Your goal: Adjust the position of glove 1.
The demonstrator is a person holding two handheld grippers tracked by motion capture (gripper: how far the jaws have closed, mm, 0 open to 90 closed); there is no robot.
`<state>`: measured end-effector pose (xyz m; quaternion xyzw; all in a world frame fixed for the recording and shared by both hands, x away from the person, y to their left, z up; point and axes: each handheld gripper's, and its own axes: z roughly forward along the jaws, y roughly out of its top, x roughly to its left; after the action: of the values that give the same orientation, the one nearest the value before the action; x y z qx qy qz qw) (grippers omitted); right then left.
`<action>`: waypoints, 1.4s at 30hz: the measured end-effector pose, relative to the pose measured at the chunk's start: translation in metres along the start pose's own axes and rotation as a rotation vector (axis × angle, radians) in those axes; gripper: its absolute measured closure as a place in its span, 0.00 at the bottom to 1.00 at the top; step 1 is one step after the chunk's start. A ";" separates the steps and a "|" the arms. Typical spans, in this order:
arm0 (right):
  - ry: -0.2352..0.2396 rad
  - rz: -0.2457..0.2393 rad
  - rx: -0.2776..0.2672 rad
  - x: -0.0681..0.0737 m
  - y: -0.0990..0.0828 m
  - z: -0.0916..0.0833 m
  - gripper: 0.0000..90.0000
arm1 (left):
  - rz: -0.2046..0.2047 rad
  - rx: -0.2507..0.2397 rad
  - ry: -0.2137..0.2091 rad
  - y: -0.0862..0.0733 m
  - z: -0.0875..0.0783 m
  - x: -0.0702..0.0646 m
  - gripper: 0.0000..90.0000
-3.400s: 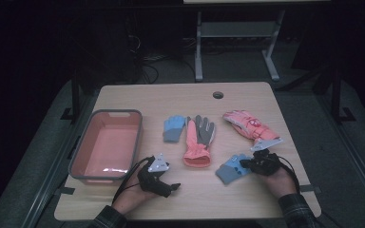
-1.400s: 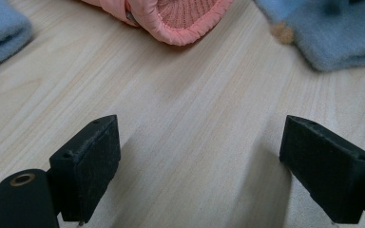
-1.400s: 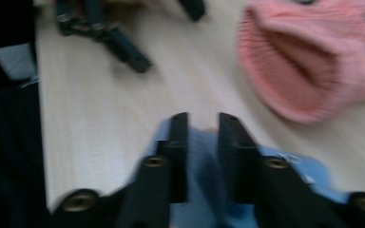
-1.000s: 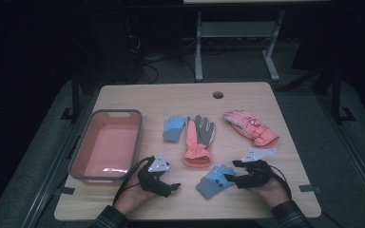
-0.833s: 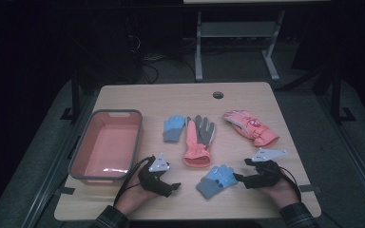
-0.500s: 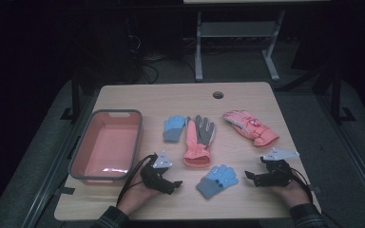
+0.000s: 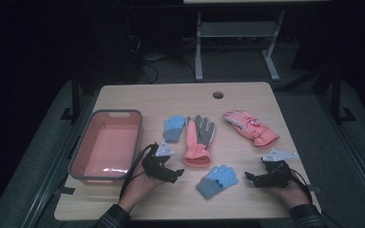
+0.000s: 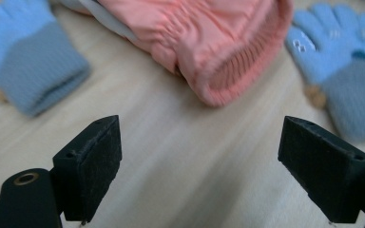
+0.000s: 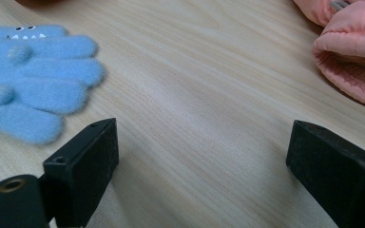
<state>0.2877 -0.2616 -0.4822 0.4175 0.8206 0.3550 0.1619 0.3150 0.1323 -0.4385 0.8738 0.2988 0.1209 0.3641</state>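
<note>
1. Gloves all lie outside my pink bin (image 7: 105,145); nothing sorted yet.
2. Blue glove (image 7: 217,179), just released, lies right of the bin.
3. My right gripper (image 7: 253,178), jaws just opening, and left gripper (image 7: 178,173) gape empty.

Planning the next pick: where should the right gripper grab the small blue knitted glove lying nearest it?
Grip the small blue knitted glove at its grey-blue cuff, coming down from above. It lies flat, fingers toward the open right gripper; the thicker cuff probably pinches more securely than the fingers.
</note>
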 end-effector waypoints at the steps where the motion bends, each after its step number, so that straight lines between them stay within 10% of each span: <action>1: 0.000 -0.001 0.000 0.000 0.000 0.000 0.11 | -0.002 -0.002 0.009 0.003 -0.001 0.001 0.15; 27: -0.001 0.005 0.003 0.000 0.000 0.000 0.11 | -0.161 -0.016 0.211 0.067 0.035 0.070 0.24; 42: -0.001 0.005 0.002 0.001 0.000 0.000 0.11 | -0.234 0.051 0.255 0.060 0.074 0.099 0.45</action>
<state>0.2873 -0.2613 -0.4822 0.4201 0.8198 0.3544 0.1608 0.4510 0.1177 -0.4485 0.8196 0.4451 0.1799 0.3127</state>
